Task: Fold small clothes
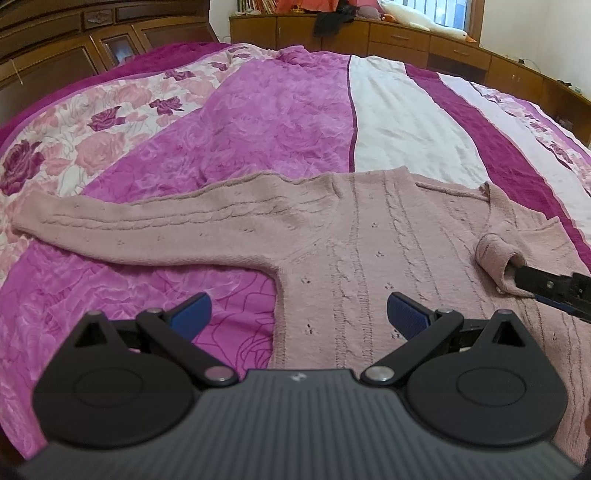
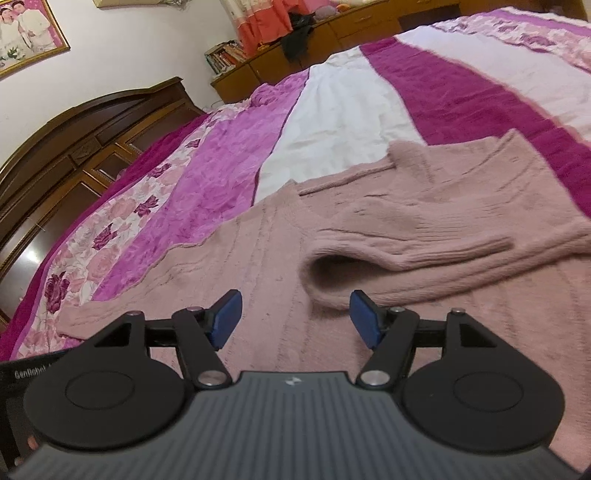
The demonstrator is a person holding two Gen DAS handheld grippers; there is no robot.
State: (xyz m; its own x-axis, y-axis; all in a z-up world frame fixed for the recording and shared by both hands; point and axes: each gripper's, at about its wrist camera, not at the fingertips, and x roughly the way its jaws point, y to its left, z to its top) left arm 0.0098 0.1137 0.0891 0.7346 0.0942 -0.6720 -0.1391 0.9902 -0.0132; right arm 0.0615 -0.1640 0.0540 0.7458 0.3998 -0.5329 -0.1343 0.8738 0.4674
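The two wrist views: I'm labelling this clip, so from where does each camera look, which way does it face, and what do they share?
Left wrist: sits on the left gripper, angled down across the bed at the pink sweater and its outstretched sleeve; own open blue pads show, and the right gripper enters from the right.
Right wrist: sits on the right gripper, angled down at the folded-over sleeve cuff; own open pads show.
Shared: sweater, cuff, bedspread, far wooden cabinets.

One pink knitted sweater (image 1: 373,236) lies mid-frame on one bed (image 1: 280,122). Two claws show: the left claw (image 1: 298,314) at bottom centre, the right claw (image 2: 296,319) likewise. One plush goose (image 1: 424,18) sits upper right.
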